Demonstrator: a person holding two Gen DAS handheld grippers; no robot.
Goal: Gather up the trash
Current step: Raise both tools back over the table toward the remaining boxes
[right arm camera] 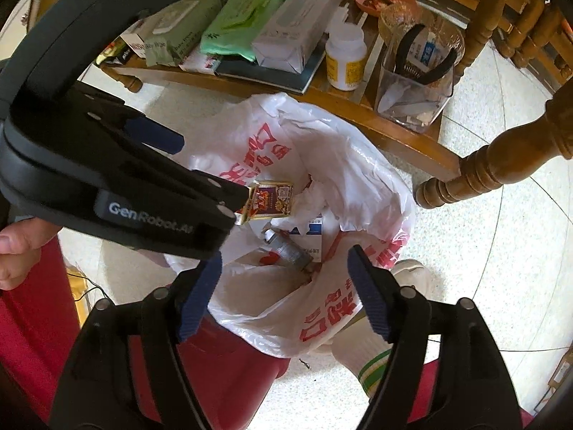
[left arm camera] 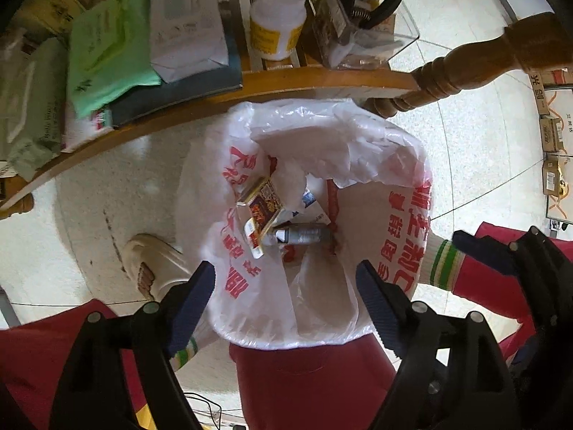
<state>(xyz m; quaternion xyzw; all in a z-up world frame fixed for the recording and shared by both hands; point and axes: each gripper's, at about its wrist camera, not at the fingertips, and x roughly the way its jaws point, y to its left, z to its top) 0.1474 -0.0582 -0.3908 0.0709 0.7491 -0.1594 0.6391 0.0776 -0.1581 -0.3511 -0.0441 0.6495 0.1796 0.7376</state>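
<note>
Both claws point down over the trash bag [left arm camera: 376,165]; left claw [left arm camera: 286,286] and right claw [right arm camera: 283,294] stand wide, holding nothing.

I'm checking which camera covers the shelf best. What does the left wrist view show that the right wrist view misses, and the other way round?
Only the left wrist view: a beige slipper beside the bag, and cardboard boxes at the far right.

Only the right wrist view: a pink dish at the back of the shelf, and a bare hand on the other gripper's body.

Both: the white bag printed in red, holding a snack wrapper and a grey tube; the white bottle with a yellow label; and open, empty jaws on each gripper.
</note>
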